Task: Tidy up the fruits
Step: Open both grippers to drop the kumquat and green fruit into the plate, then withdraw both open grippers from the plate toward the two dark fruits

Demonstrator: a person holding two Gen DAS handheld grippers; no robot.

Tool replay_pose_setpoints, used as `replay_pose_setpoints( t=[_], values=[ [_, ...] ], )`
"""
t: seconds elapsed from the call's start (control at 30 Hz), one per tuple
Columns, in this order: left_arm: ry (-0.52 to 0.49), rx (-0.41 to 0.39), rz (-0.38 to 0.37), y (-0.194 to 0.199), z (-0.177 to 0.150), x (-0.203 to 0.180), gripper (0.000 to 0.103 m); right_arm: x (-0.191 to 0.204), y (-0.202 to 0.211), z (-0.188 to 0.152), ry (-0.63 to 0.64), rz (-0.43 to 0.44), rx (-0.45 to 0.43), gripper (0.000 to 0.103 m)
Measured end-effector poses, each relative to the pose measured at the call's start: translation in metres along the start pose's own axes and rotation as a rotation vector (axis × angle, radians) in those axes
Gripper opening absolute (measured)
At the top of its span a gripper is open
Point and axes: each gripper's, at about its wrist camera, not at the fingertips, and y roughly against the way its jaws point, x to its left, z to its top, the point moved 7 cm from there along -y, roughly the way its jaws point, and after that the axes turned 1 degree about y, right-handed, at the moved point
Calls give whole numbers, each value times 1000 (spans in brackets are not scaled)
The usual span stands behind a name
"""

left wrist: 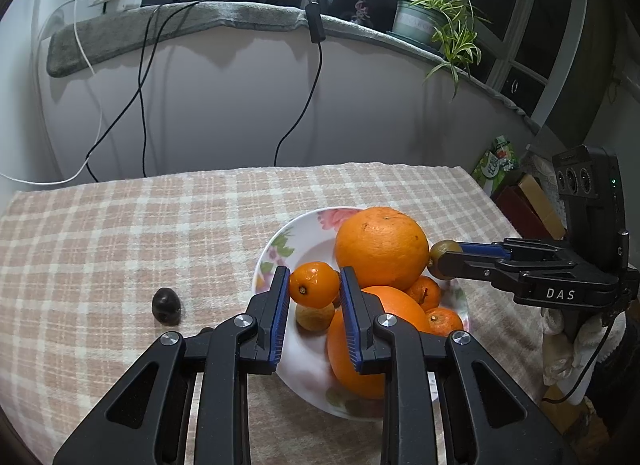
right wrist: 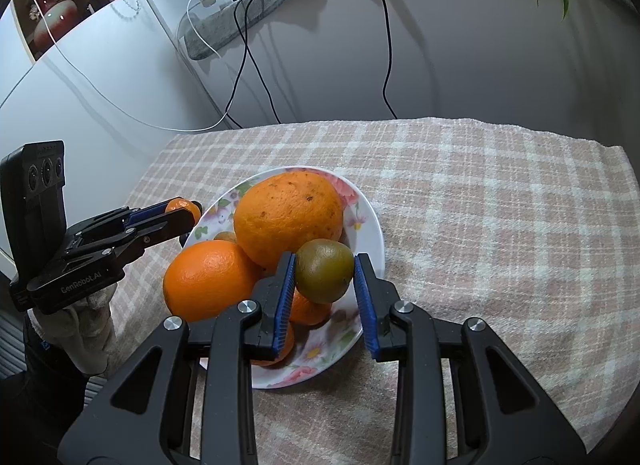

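A flowered white plate (left wrist: 304,233) (right wrist: 372,225) on the checked tablecloth holds two large oranges (left wrist: 382,247) (right wrist: 288,213), several small tangerines (left wrist: 444,321) and a yellowish fruit (left wrist: 314,319). My left gripper (left wrist: 315,285) is shut on a small tangerine (left wrist: 314,284) above the plate's left rim; it also shows in the right wrist view (right wrist: 182,207). My right gripper (right wrist: 325,275) is shut on a green-brown fruit (right wrist: 324,275) above the plate's near right side; this fruit also shows in the left wrist view (left wrist: 444,249). A dark plum (left wrist: 166,305) lies on the cloth left of the plate.
The checked tablecloth (left wrist: 120,245) (right wrist: 500,205) covers the table. Cables (left wrist: 140,105) hang down the wall behind. A potted plant (left wrist: 436,21) stands on the sill. Boxes (left wrist: 520,201) stand past the table's right edge.
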Motion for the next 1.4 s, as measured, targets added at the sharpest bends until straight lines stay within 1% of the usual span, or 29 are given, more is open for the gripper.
replay_pose_setpoints(
  t=[0.33,0.4,0.43,0.47,0.53,0.6,0.63,0.67,0.7,0.77,0.8,0.87,1.07,1.4],
  values=[
    [2,-6,-2,3,0,-2,25,3,2,0,11,-5,0,32],
    [1,-8,-3,4,1,-2,35,3,3,0,11,-4,1,34],
    [0,-9,-3,5,1,-3,37,3,3,0,12,-4,-1,41],
    [-3,-10,-4,6,1,-4,38,3,4,1,14,-5,-5,51],
    [-3,-12,0,7,1,-4,42,4,7,2,23,-10,-19,61],
    [-3,-15,3,8,2,-4,54,6,10,3,33,-8,-26,63],
    [-3,-16,6,9,2,-5,57,7,11,3,40,-6,-27,63],
    [-4,-18,10,10,2,-5,63,9,12,3,46,-5,-27,64],
    [-6,-21,17,11,2,-5,68,10,13,3,51,-4,-28,69],
    [-14,-26,30,13,2,-6,74,12,16,3,63,-5,-36,78],
    [-18,-28,38,13,2,-6,78,14,17,3,69,-4,-40,80],
    [-24,-34,66,15,2,-5,82,17,18,3,79,-2,-43,86],
    [-38,-24,116,17,0,-1,82,24,20,3,111,-20,-45,87],
    [-51,-44,136,31,-3,0,82,37,29,5,137,-23,-62,87]
  ],
)
